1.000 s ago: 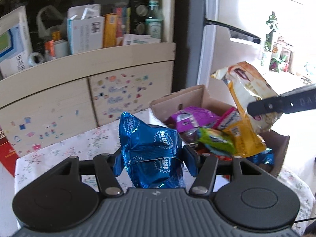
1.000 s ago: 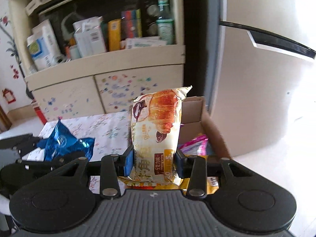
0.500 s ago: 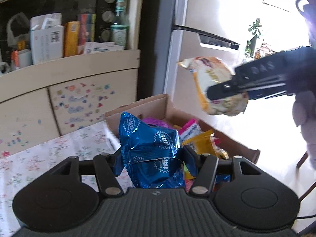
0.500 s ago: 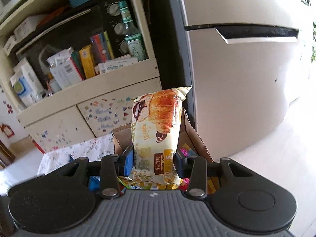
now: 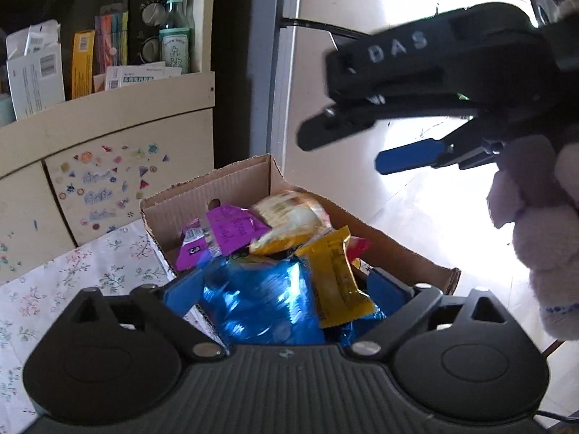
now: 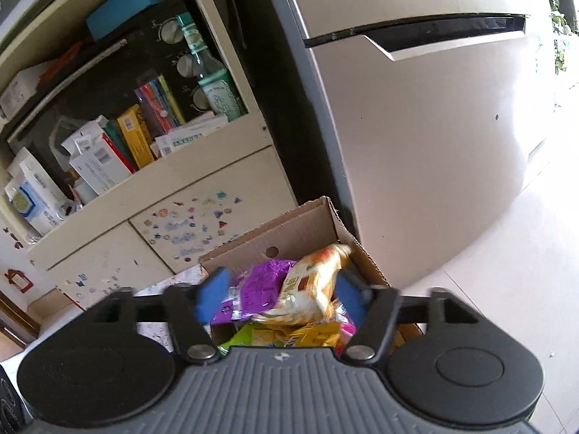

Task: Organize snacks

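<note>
An open cardboard box holds several snack packets, among them a purple one and a yellow one. My left gripper hangs over the box's near end with its jaws opening. The blue foil bag sits blurred between the pads, and neither pad presses it. My right gripper is above the box, jaws opening too. The croissant packet lies loose on the purple packet. The right gripper also shows at the upper right of the left wrist view, with nothing in it.
The box stands at the edge of a floral tablecloth. Behind it are a cream cabinet with stickers, a shelf of boxes and a green bottle, and a white fridge. A gloved hand holds the right gripper.
Both grippers have let go. The croissant packet dropped from the right one into the box, and the blue bag came free of the left pads. The left gripper moved in over the box.
</note>
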A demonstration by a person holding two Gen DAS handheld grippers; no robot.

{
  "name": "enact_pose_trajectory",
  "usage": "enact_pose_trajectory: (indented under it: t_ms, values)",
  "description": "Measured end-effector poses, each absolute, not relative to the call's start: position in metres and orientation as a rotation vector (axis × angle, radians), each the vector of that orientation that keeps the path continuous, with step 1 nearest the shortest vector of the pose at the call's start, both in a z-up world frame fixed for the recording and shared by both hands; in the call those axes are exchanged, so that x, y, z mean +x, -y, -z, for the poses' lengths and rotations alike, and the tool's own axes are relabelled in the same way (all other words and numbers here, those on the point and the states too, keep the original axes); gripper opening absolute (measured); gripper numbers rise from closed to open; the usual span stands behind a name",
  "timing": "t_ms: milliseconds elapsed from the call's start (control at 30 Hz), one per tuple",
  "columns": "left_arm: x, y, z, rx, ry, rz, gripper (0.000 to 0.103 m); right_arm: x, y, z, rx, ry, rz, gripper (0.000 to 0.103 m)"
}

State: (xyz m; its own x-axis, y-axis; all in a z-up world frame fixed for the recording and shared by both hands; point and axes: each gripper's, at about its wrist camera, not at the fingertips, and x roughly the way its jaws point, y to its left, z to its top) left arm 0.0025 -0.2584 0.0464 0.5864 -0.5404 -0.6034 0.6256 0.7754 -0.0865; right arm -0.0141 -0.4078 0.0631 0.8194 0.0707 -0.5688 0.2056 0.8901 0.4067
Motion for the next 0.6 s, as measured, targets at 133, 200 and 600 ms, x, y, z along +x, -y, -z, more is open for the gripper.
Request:
enact_pose_trajectory:
  t_ms: [133,200,600]
  values:
    - [-0.007,0.263,-0.052,0.207,-0.679,0.653,0.100,-0.019,0.408,-0.064,0.489,-0.615,0.074,0.086]
    - [-0.012,0.264,-0.055,0.224,-0.692,0.639,0.102,-0.021,0.408,-0.065,0.474,-0.621,0.089,0.089]
    - [-0.041,0.265,-0.074,0.354,-0.733,0.549,0.102,-0.050,0.418,-0.061,0.455,-0.667,0.182,0.096]
